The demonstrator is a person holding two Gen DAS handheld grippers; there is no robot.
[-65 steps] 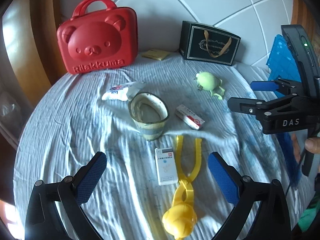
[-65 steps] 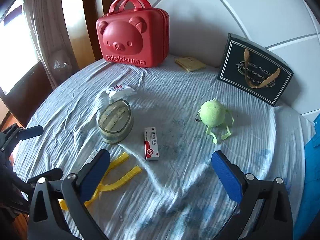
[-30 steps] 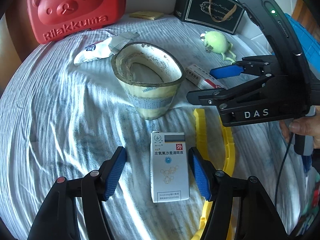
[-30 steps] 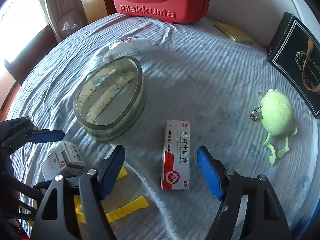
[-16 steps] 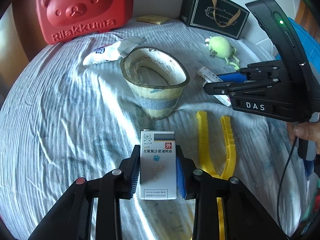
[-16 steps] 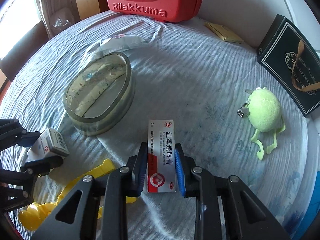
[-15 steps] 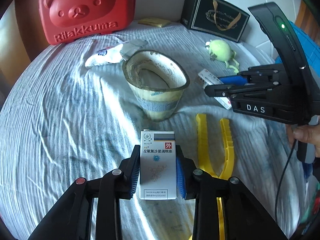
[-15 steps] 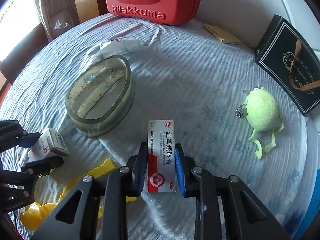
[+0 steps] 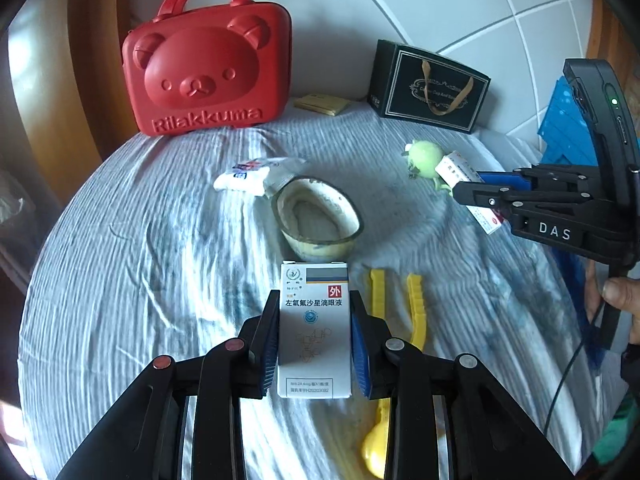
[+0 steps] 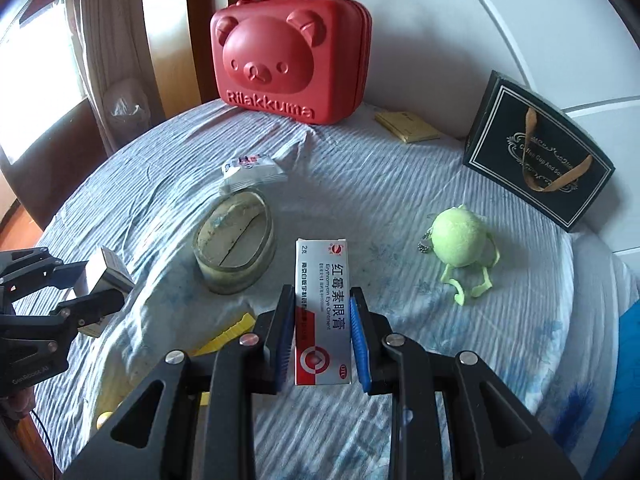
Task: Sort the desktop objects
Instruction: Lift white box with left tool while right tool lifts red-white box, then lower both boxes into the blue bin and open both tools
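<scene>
Left gripper (image 9: 314,344): jaws closed on the eye-drop box (image 9: 314,320), gripped across its width, long axis running forward along the fingers; box raised clear of the cloth (image 9: 120,280).

Right gripper (image 10: 323,338): jaws closed on the ointment box (image 10: 323,316), held the same way, long axis forward.

Cup (image 9: 318,224): upright at table centre, mouth open, directly ahead of the left jaws and ahead-left of the right; judged the likely receptacle, the left hand being nearer. Destination is not shown.

Unsorted: sachet (image 9: 248,174), green toy (image 10: 460,240), yellow tongs (image 9: 396,300).
</scene>
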